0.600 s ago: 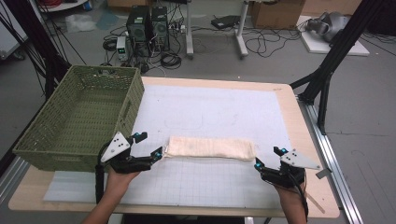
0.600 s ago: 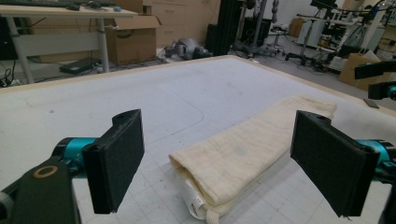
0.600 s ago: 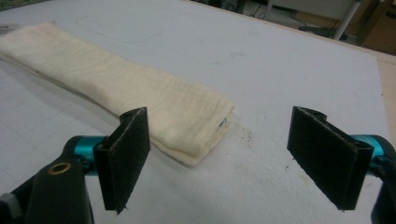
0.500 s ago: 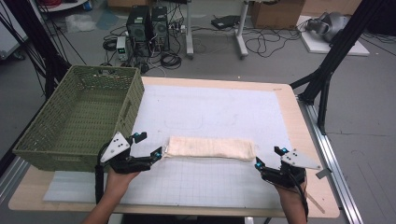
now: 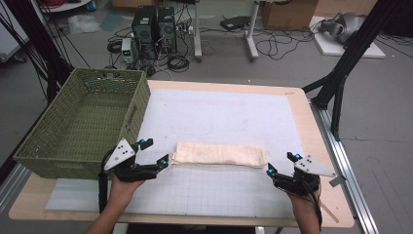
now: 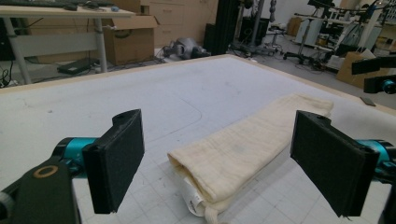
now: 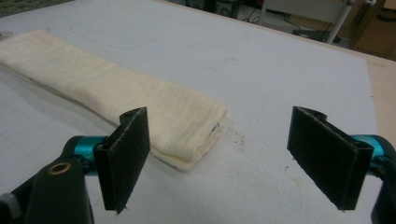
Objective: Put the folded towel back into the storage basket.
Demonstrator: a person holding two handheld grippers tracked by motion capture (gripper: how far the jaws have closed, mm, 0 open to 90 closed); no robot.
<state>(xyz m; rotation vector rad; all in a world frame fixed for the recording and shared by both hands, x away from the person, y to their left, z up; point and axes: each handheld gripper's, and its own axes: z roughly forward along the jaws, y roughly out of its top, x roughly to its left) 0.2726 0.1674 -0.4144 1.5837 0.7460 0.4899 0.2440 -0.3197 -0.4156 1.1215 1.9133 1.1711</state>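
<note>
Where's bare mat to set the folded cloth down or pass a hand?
Widest free patch: the white mat between the folded cloth and the table's far edge, right of the green basket. A second bare strip lies on the gridded mat in front of the cloth, between the left claw and right claw. It is tight at both cloth ends, where the open claws sit.

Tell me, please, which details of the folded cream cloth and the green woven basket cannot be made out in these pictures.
- Small white label on the folded cream cloth: print too small, left gripper view.
- Cloth's far end: cut off by the frame edge, right gripper view.
- Green woven plastic basket: near inside wall hidden by its own rim, high view.
</note>
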